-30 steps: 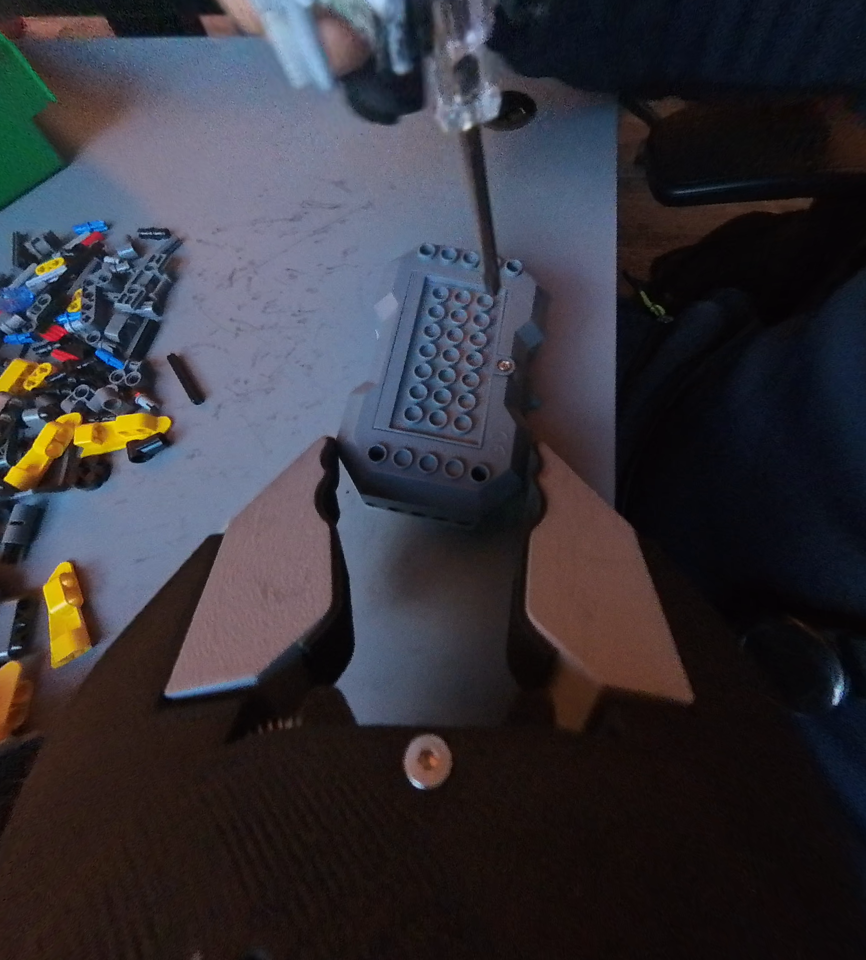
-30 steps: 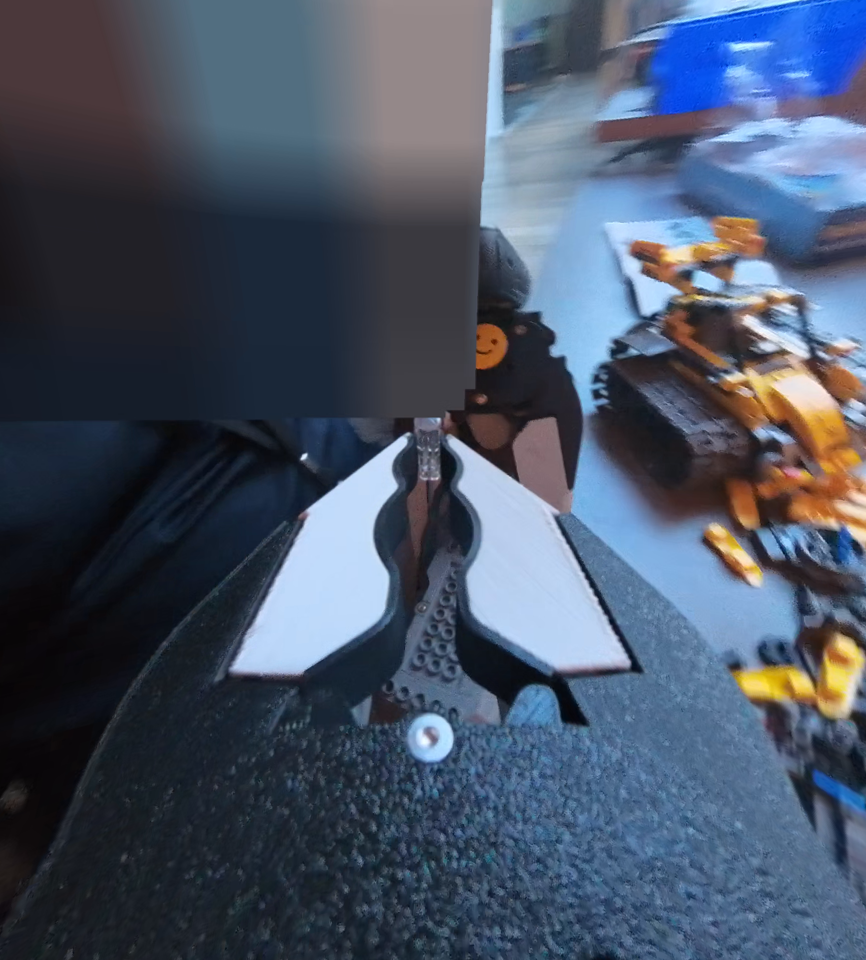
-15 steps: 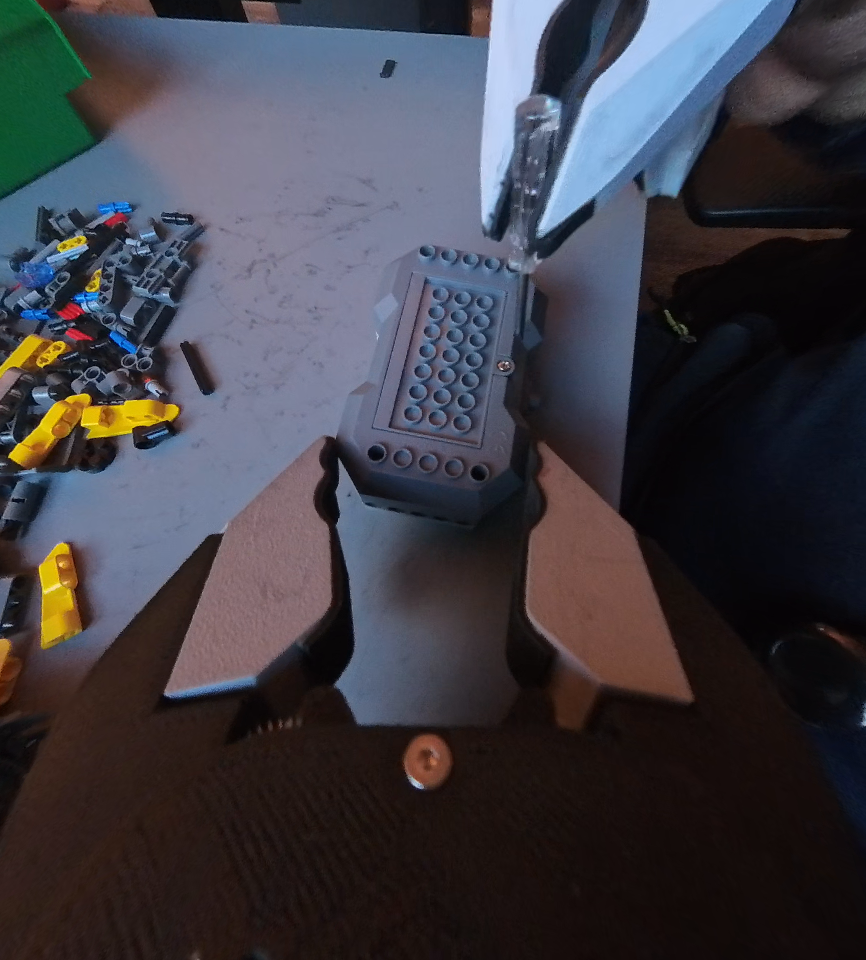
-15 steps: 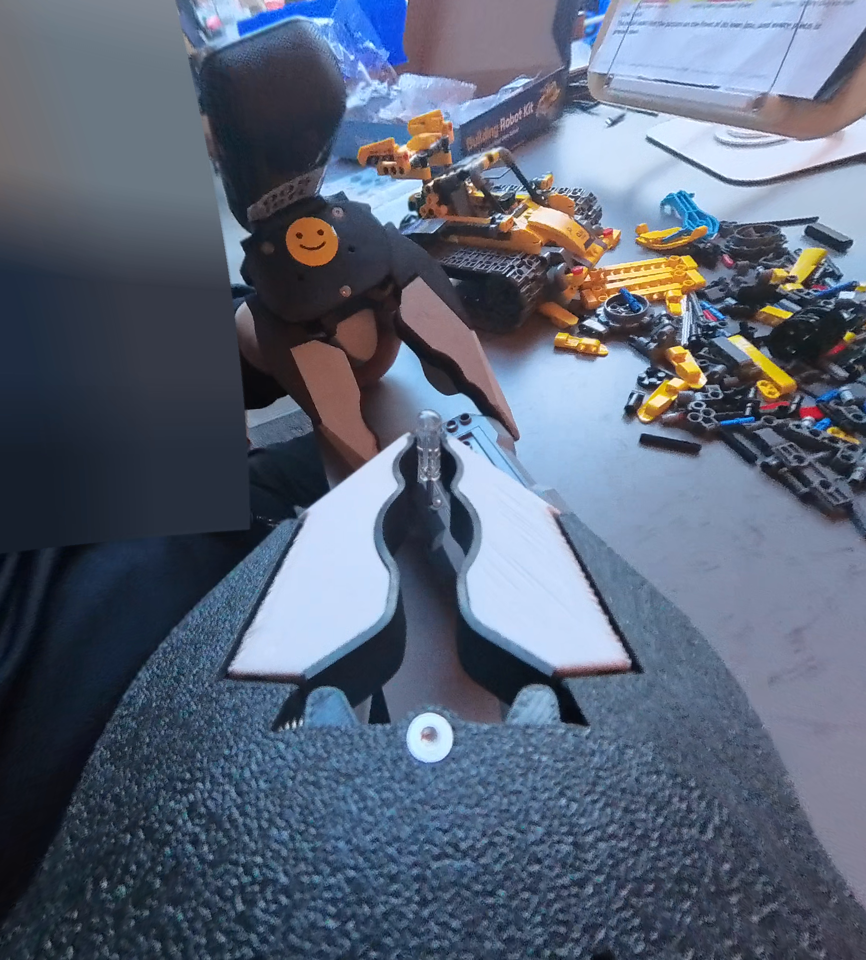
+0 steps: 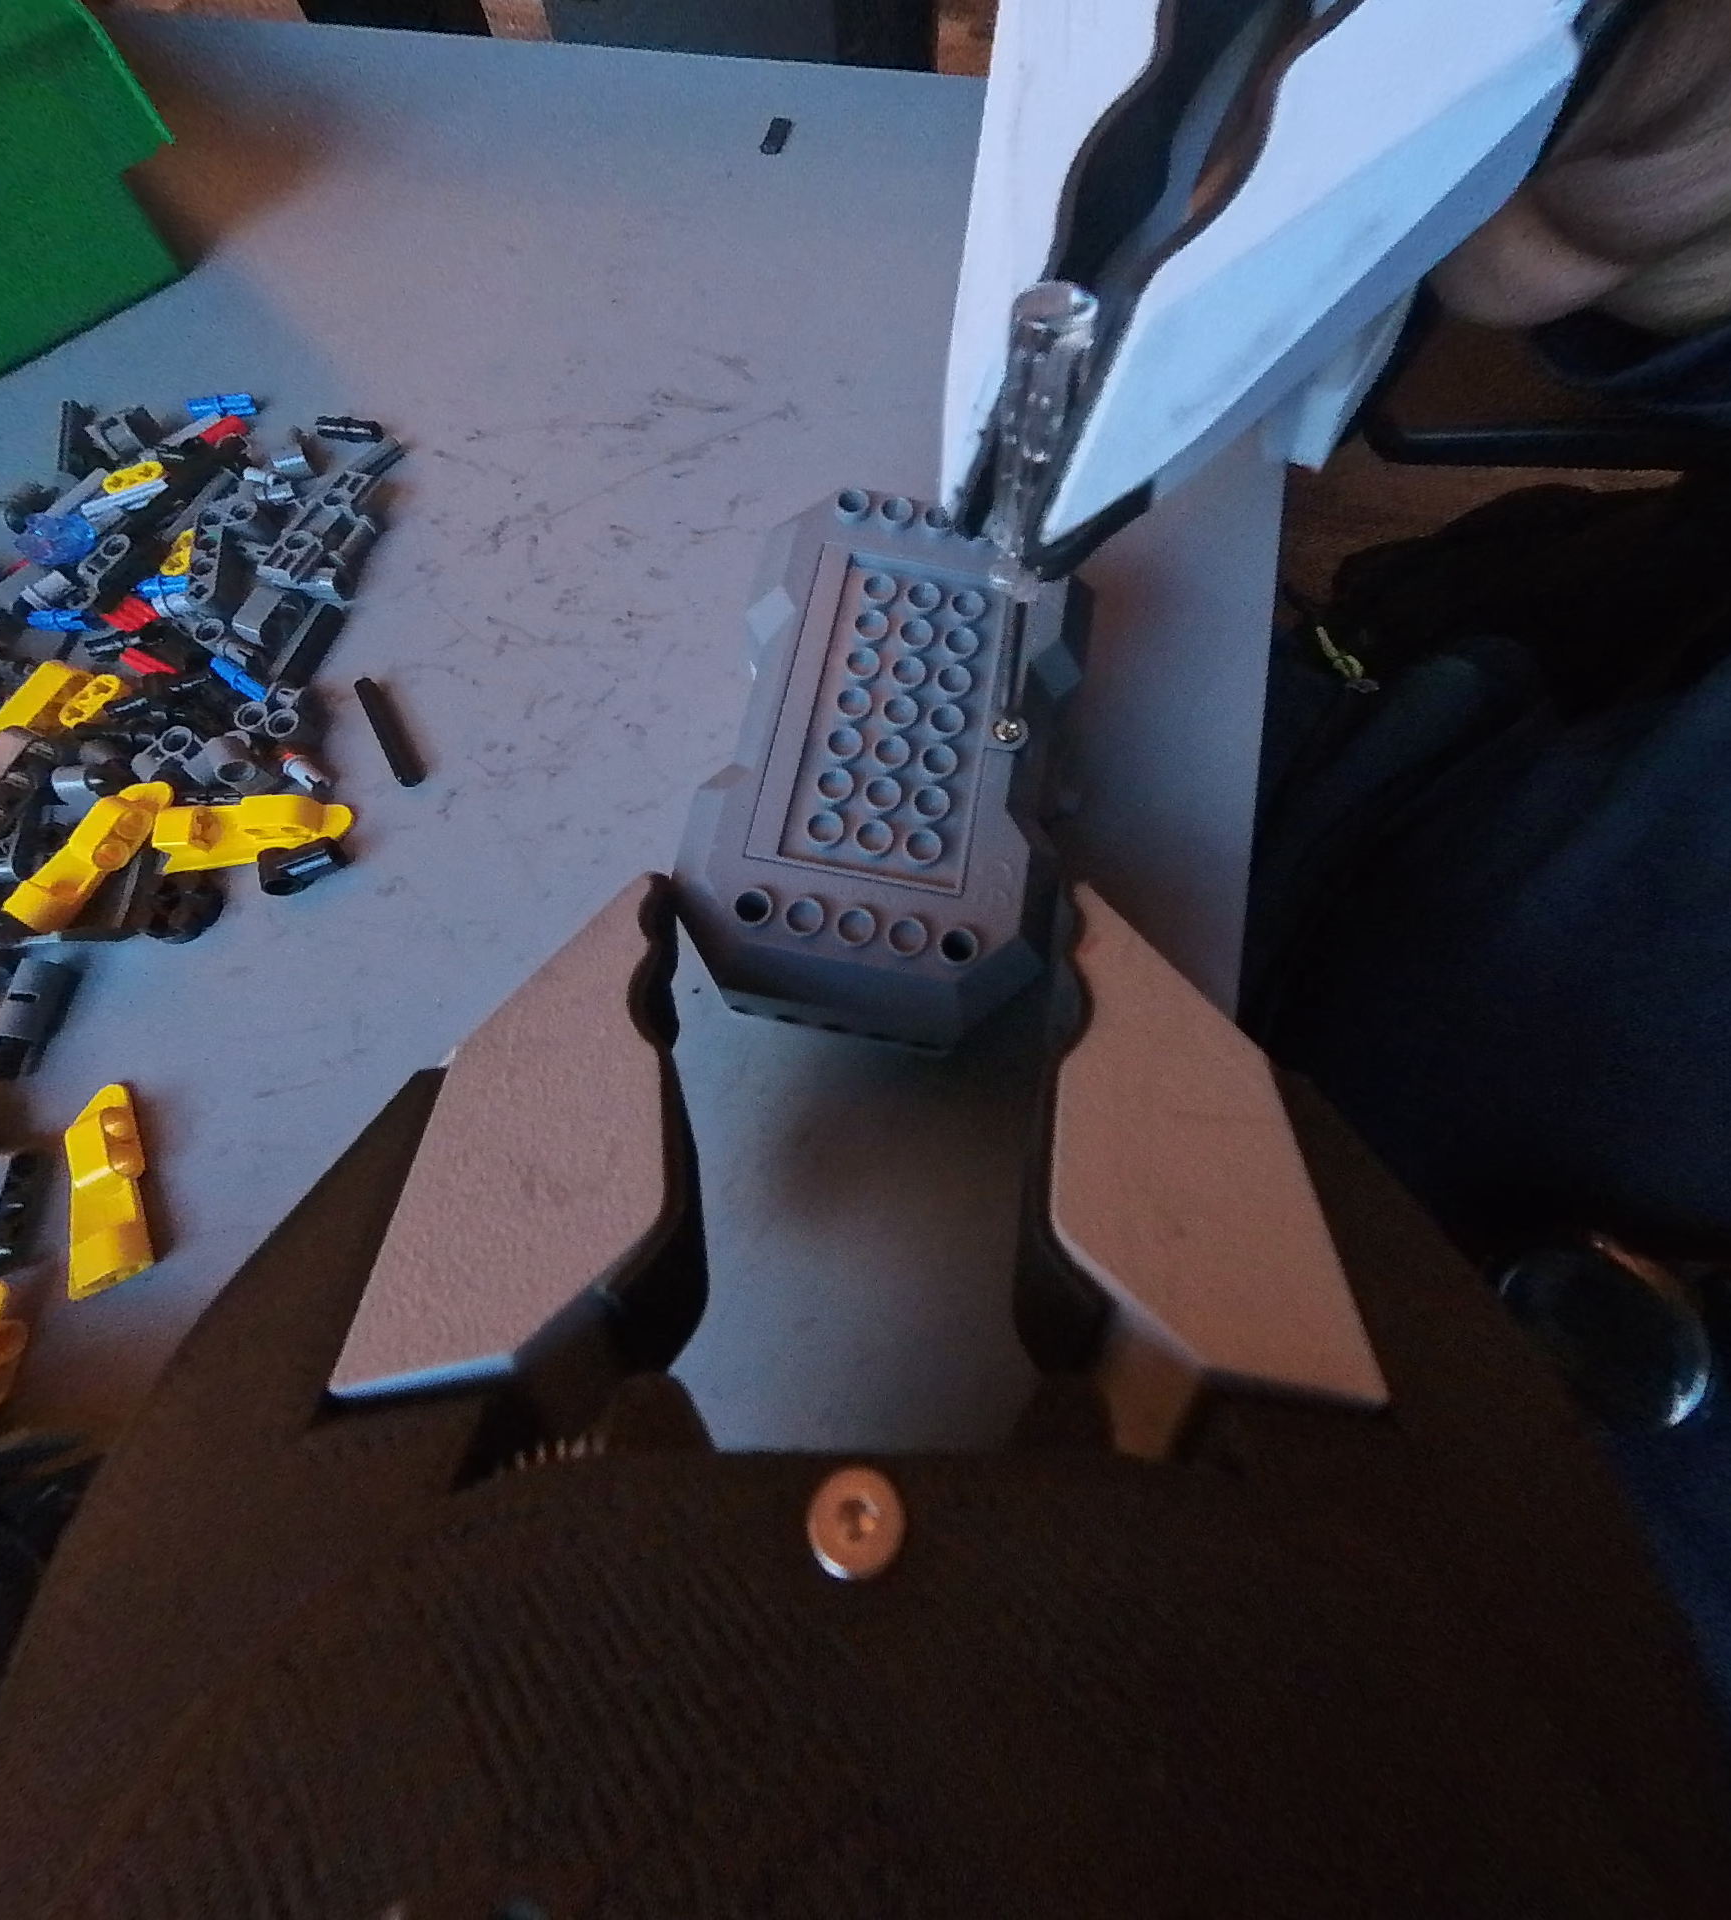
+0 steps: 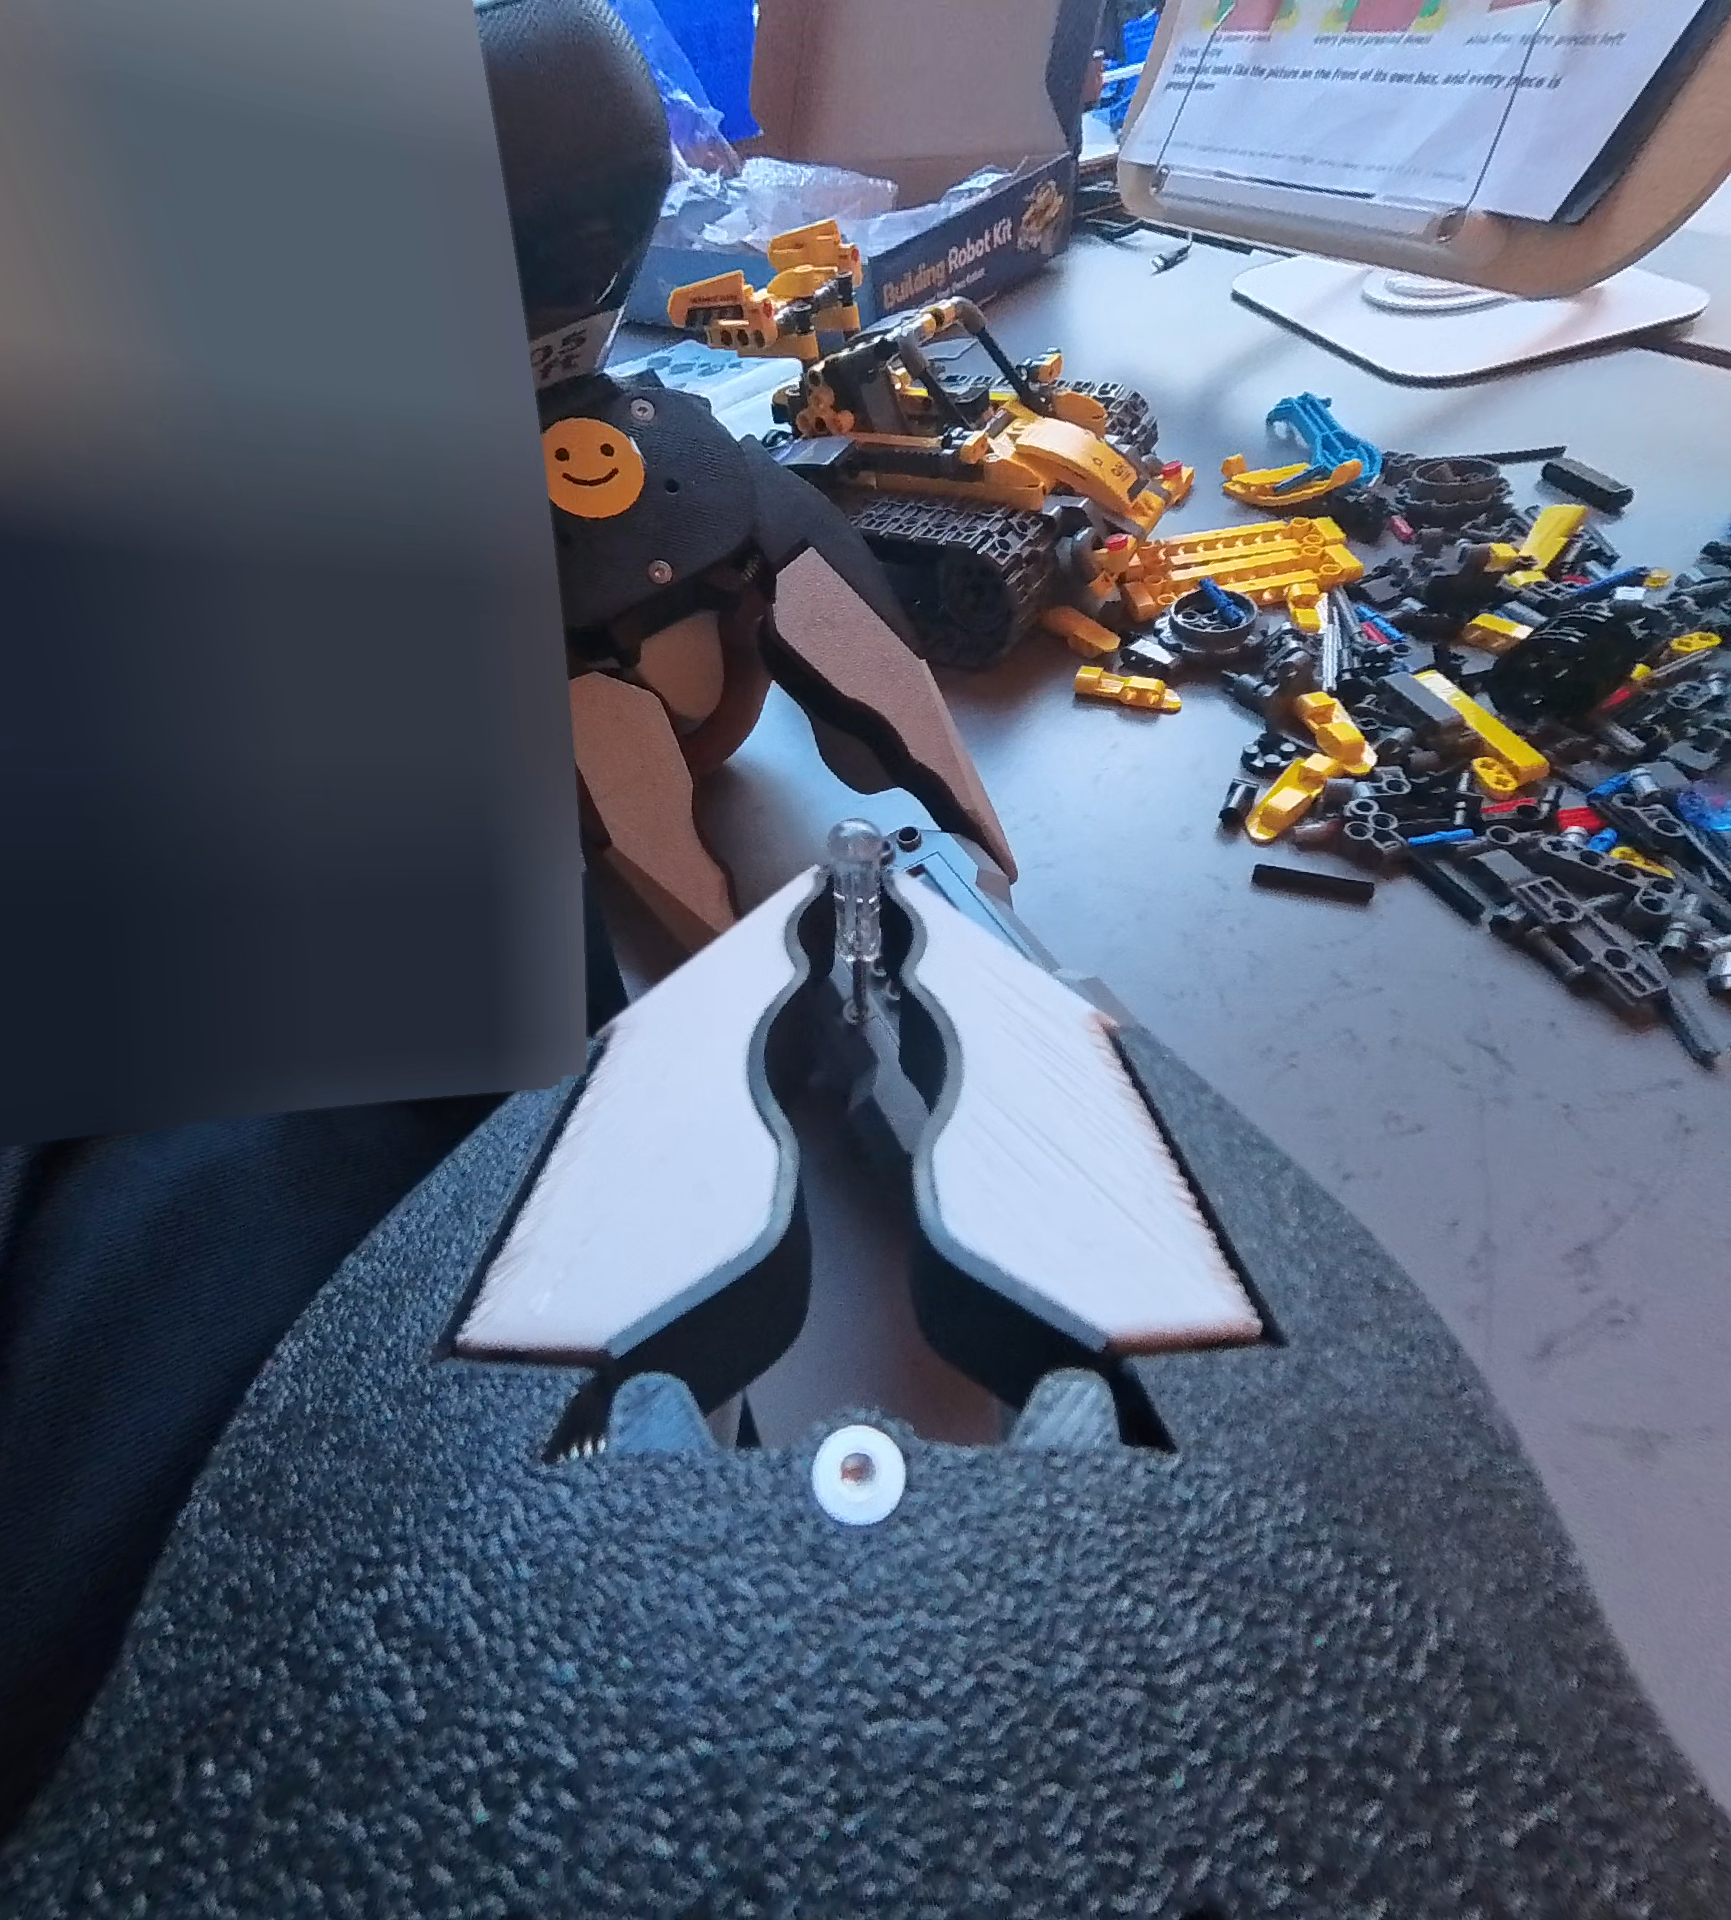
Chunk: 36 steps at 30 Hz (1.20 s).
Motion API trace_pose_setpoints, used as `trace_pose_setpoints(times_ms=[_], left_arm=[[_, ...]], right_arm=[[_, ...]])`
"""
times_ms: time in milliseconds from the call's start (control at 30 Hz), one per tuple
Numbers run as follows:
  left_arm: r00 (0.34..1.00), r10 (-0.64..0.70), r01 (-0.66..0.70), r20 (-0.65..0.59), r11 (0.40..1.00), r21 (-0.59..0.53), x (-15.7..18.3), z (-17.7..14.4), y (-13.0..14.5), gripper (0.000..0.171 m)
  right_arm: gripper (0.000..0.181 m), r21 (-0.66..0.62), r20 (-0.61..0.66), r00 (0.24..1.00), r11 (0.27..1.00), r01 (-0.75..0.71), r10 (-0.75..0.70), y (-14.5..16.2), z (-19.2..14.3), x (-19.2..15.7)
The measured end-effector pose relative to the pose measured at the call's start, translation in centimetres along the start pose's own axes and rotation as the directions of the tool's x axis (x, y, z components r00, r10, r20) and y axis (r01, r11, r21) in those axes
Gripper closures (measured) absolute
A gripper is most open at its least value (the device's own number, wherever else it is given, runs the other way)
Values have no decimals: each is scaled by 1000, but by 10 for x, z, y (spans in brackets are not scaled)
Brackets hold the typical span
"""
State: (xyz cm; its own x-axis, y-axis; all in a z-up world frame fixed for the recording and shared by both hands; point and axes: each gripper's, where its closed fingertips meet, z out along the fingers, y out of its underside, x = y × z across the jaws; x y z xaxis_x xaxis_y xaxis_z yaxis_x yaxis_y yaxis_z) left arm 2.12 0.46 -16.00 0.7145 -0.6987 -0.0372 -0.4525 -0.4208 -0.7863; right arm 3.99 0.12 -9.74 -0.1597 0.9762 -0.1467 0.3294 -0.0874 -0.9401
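Observation:
A grey studded box [image 5: 892, 748] lies on the grey table [image 5: 549, 312], near its right edge. My left gripper [image 5: 861, 925] is shut on the box's near end, one fingertip on each side. My right gripper [image 5: 1012, 520] comes in from the top right, shut on a clear-handled screwdriver [image 5: 1043, 405]. The thin shaft runs down along the box's right side to a small screw [image 5: 1008, 730]. In the right wrist view my right gripper [image 6: 856, 894] pinches the clear handle [image 6: 853, 883]. The left gripper's brown fingers [image 6: 882, 696] and a sliver of the box [image 6: 960, 883] show just beyond.
A pile of loose yellow, black and grey pieces [image 5: 113, 644] lies at the left, with a black axle [image 5: 388, 730] beside it. A green bin [image 5: 9, 177] stands at the far left. A yellow tracked model [image 6: 975, 488], a kit box [image 6: 944, 249] and a document stand [image 6: 1412, 187] stand farther back. The tips of one gripper are about 7 cm away from the tips of the other.
The right gripper swung down and tilted the screwdriver, from upright over the box's far end to low along its right side. The left gripper and box stayed put.

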Motion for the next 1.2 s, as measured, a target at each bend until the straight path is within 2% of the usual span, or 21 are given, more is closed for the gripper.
trace_pose_setpoints(times_ms=[400,533,667,800,967,1067,1200], left_arm=[[1000,2,-2,3,1000,1,0,0,0,103],[1000,3,-3,3,1000,2,0,0,-1,103],[1000,6,-6,4,1000,1,0,0,-1,103],[1000,3,-3,-2,1000,1,0,0,-1,103],[999,28,-28,-23,1000,3,0,0,0,103],[998,40,-40,-48,999,5,0,-1,0,103],[993,67,-67,-93,998,9,1,-3,2,103]], right_arm=[[174,-11,-8,999,999,38,-38,2,0,-2],[174,-18,-15,995,995,100,-100,3,-1,-5],[173,-26,12,971,970,240,-240,4,-1,-11],[174,-6,137,934,943,333,-330,4,1,-14],[174,15,392,890,969,248,-234,3,1,-10],[174,41,519,813,957,286,-265,3,0,-12],[174,64,671,674,930,362,-309,3,3,-19]])
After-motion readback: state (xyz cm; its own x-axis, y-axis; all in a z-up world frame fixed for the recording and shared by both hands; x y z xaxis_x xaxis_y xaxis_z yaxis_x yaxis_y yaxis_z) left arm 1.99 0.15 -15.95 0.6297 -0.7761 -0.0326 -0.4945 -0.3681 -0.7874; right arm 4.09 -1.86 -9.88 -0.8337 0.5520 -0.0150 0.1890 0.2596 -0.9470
